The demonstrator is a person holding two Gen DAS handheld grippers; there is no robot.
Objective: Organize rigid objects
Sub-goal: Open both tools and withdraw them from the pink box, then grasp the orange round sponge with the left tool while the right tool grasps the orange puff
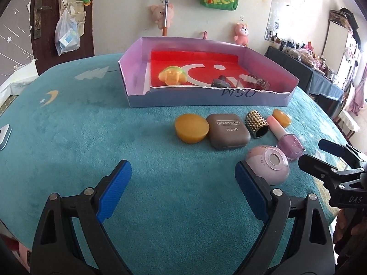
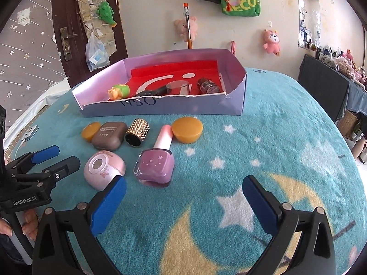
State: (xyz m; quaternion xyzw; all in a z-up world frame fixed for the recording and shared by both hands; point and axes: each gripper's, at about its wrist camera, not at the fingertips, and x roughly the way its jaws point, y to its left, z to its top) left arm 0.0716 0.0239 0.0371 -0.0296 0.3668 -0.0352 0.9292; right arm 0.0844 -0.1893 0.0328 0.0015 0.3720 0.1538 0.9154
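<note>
A purple cardboard box (image 1: 137, 100) (image 2: 160, 110) with a red floor holds a yellow-green toy (image 1: 172, 75) (image 2: 119, 91), a dark item and small jars. In front of it on the teal blanket lie an orange disc (image 1: 191, 128) (image 2: 187, 129), a brown eyeshadow case (image 1: 228, 134) (image 2: 109, 135), a gold studded cap (image 1: 257, 123) (image 2: 137, 132), a purple nail polish bottle (image 1: 287, 142) (image 2: 156, 162), a pink round case (image 1: 269, 163) (image 2: 104, 168) and a second orange disc (image 1: 281, 117) (image 2: 90, 131). My left gripper (image 1: 183, 190) (image 2: 56, 158) is open and empty. My right gripper (image 2: 183, 201) (image 1: 314, 153) is open and empty, near the bottle.
The blanket (image 2: 275, 137) covers a round table whose edge curves away at left and right. A phone-like item (image 1: 4, 135) lies at the far left edge. A dark dresser (image 1: 298, 68) stands to the right. Plush toys hang on the wall behind.
</note>
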